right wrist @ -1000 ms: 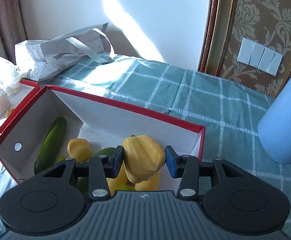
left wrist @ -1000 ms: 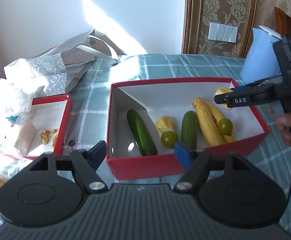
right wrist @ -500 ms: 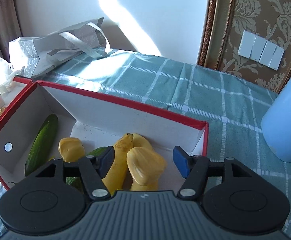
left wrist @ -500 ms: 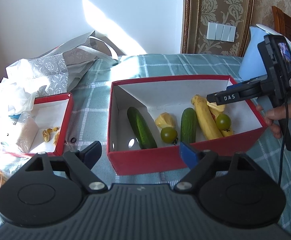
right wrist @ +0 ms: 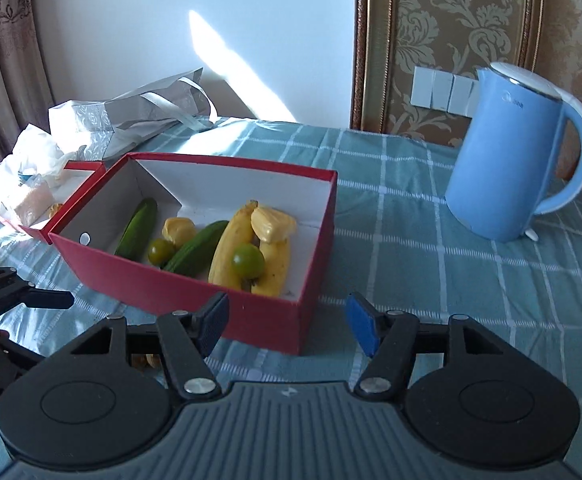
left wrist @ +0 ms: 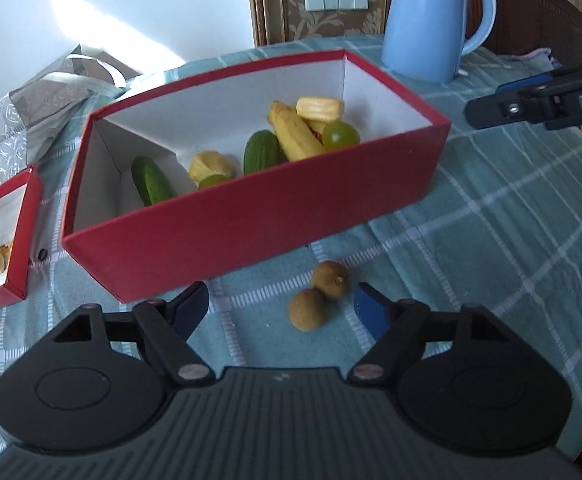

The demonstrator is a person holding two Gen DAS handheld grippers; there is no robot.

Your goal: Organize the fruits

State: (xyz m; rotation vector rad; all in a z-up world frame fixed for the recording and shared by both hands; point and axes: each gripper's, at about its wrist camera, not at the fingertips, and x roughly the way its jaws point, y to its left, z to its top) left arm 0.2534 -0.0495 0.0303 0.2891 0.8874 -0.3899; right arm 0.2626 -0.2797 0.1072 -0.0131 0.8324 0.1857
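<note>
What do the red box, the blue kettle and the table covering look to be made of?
Red box: seemingly cardboard, matte red outside and plain white inside, with thin folded walls. Blue kettle: probably smooth plastic, with soft sheen and a moulded handle; a metal shell can't be ruled out. Table covering: woven fabric, teal with white check lines, lying slightly rumpled.

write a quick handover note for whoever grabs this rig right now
Left gripper: open, empty, low over the two small brown fruits on the cloth in front of the red box.
Right gripper: open, empty, outside the box's near corner.
Done: in the box lie two cucumbers, bananas, two yellow fruit pieces and two green round fruits.
Left: the two brown fruits, likely next into the box.
</note>
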